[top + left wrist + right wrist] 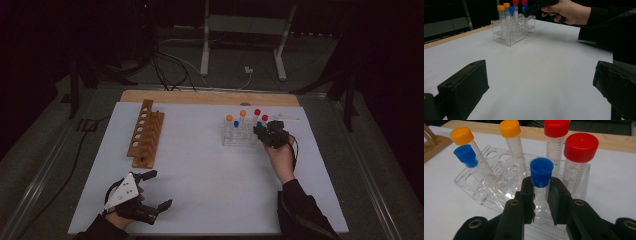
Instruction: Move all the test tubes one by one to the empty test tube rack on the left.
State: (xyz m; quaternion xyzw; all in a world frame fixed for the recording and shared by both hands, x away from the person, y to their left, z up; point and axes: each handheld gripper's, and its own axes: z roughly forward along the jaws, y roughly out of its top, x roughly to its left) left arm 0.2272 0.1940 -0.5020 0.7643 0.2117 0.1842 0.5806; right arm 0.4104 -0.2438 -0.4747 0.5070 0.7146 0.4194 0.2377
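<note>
black jaws of the right gripper (541, 195) stand clamped on the blue-capped tube (541, 176), just below its cap, where it sits upright in the near row of the clear rack (474, 187). its long axis is vertical, so the way out looks straight up. far off by the wooden rack (146, 132), the left gripper (157, 190) rests, jaws apart and holding nothing.

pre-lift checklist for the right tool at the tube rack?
1. Right tool shut on the blue-capped tube, below its cap: ok.
2. Tube centred between the pads: ok.
3. Neighbouring red-capped tube apart from the tool: ok, but close.
4. Clear rack flat on the table: ok.
5. Left tool open, away from the rack: ok.
6. Tube free in its hole: cannot tell.
</note>
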